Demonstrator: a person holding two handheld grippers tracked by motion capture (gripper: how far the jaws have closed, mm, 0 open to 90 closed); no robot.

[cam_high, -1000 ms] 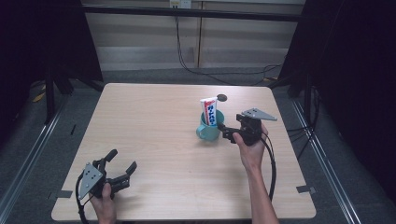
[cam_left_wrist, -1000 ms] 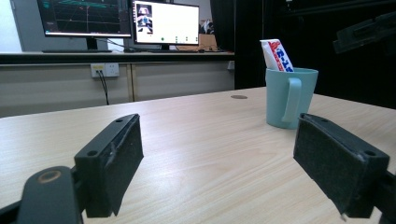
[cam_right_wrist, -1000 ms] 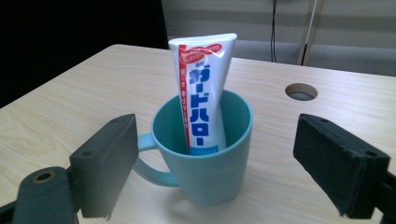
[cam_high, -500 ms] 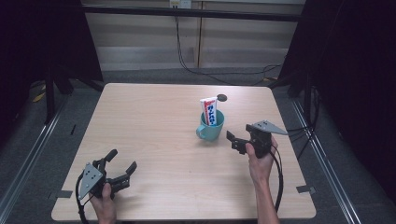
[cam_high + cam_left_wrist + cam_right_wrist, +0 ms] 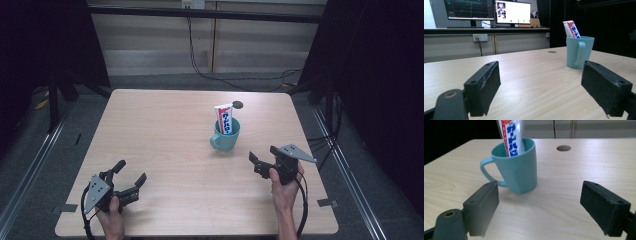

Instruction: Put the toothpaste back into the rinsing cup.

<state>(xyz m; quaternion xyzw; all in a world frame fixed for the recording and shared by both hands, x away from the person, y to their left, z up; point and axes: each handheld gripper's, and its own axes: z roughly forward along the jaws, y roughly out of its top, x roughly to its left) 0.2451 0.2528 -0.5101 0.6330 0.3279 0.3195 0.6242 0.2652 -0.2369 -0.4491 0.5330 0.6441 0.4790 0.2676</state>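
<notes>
Where pale wood table ends: grey floor, dark curtains.

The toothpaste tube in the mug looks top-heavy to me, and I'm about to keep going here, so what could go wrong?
The toothpaste tube stands tall and leaning in the teal mug, well above its rim. A knock from the right claw, open and close by, could tip it out or topple the mug. The mug's handle points toward the right claw's side, so a jaw could catch it and drag the mug. The left claw is open and far off, unable to steady anything.
</notes>
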